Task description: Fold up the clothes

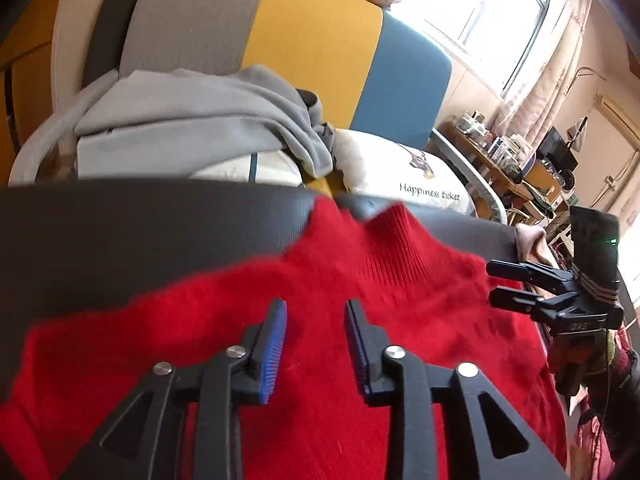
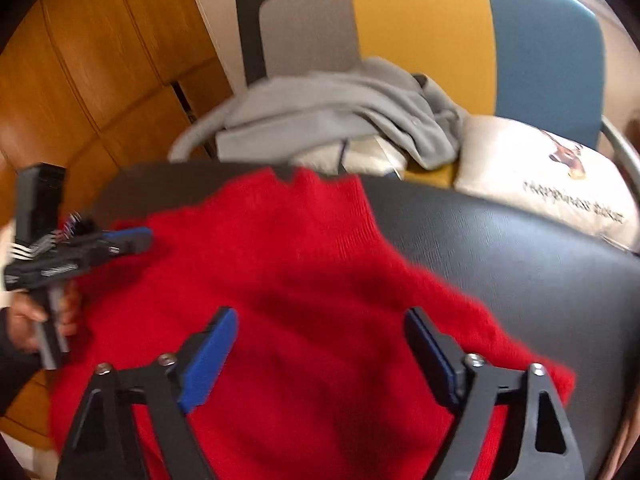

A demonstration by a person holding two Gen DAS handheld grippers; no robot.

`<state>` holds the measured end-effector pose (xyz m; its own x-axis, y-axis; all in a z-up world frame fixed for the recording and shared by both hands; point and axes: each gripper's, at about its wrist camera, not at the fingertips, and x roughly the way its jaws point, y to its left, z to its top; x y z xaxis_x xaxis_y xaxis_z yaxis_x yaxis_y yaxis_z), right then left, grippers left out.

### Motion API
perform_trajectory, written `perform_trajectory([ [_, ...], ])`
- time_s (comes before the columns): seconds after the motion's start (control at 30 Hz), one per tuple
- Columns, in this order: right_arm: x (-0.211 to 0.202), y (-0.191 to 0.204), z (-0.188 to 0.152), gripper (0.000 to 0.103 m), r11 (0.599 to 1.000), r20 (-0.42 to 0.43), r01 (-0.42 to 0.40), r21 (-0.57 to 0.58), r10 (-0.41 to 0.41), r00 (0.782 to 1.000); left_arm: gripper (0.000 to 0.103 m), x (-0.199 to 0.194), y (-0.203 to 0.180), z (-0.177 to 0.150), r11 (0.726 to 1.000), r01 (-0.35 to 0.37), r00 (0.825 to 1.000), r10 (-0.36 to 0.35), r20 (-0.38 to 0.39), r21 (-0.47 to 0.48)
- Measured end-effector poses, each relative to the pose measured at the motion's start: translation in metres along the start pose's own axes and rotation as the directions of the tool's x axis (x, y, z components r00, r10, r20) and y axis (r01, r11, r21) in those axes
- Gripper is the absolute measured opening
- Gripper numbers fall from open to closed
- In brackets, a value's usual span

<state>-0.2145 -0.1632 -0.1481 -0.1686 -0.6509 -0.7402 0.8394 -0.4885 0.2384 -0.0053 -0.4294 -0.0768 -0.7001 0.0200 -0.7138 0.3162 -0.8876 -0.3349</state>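
Knitwear is lying spread on the dark padded surface (image 1: 120, 240): a red sweater (image 1: 320, 340), collar pointing toward the sofa. Left gripper (image 1: 316, 344) and right gripper (image 2: 320, 356) are hovering over it, jaws parted and empty. Each is needing a firm pinch on an outer edge so the fold is landing square.

Beyond your left gripper (image 1: 316, 344), up and to its right, the white pillow (image 1: 400, 172) carries the printed words "Happiness ticket" beneath a small brown emblem. From your right gripper (image 2: 320, 354) the same print is too blurred to read.
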Motion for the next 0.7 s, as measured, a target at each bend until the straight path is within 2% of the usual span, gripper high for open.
perform_trajectory([
  [0.03,0.004,-0.001,0.010,0.067,1.000,0.007,-0.008,0.002,0.008,1.000,0.035,0.006,0.000,0.010,1.000,0.008,1.000,-0.008,-0.013,0.003],
  [0.1,0.016,-0.004,0.030,0.056,1.000,0.011,-0.007,0.001,0.007,1.000,0.038,0.021,0.000,0.028,1.000,0.024,0.999,-0.024,-0.047,0.014],
  [0.23,0.049,-0.019,0.059,0.055,1.000,-0.033,0.000,0.030,0.001,0.999,0.039,0.054,-0.001,0.047,0.999,0.031,0.994,-0.029,-0.107,0.022],
  [0.37,0.076,-0.029,0.074,0.055,1.000,-0.086,-0.014,0.028,0.016,0.996,0.040,0.087,0.001,0.061,0.999,0.049,0.984,-0.048,-0.174,0.002],
  [0.43,0.089,-0.031,0.078,0.056,1.000,-0.125,-0.026,0.018,0.028,0.992,0.040,0.097,-0.003,0.066,0.997,0.076,0.982,-0.074,-0.175,0.005],
  [0.5,0.095,-0.030,0.080,0.055,0.999,-0.129,-0.040,0.003,0.040,0.991,0.037,0.103,-0.006,0.069,0.995,0.098,0.978,-0.097,-0.183,0.001],
  [0.57,0.099,-0.029,0.082,0.040,0.999,-0.132,-0.045,0.005,0.046,0.990,0.025,0.108,-0.009,0.071,0.993,0.116,0.975,-0.115,-0.190,-0.005],
  [0.6,0.100,-0.028,0.082,0.008,0.999,-0.135,-0.049,0.009,0.050,0.990,0.007,0.107,-0.010,0.070,0.992,0.122,0.975,-0.122,-0.184,-0.006],
  [0.7,0.097,-0.021,0.078,0.007,0.996,-0.169,-0.086,-0.005,0.083,0.982,0.006,0.094,-0.013,0.066,0.991,0.135,0.982,-0.134,-0.135,-0.002],
])
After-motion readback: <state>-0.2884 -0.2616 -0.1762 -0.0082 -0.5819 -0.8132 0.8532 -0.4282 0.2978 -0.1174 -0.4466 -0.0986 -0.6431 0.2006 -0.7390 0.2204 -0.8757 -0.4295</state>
